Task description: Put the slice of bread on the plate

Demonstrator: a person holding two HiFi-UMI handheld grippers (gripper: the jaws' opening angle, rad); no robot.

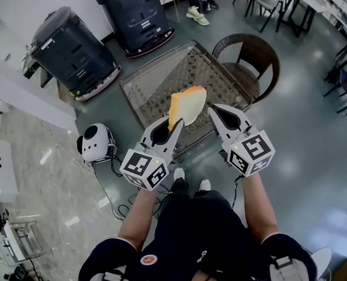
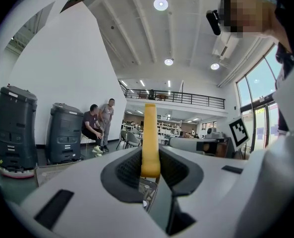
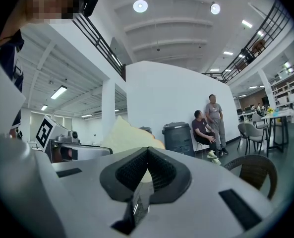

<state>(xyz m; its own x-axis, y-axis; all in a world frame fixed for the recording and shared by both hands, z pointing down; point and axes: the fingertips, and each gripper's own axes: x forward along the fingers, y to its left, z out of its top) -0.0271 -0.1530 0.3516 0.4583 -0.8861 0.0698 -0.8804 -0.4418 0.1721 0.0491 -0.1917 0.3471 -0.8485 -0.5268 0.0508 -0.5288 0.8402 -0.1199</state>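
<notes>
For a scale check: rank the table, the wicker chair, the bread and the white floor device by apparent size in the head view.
1. table
2. chair
3. bread and device look alike. The bread is held up nearer the camera, so they stay unranked.

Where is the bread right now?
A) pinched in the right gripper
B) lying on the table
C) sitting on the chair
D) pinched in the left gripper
D: the bread stands on edge, clamped between the jaws of the left gripper and held up in the air, while the right gripper beside it has its jaws together on nothing.
</notes>
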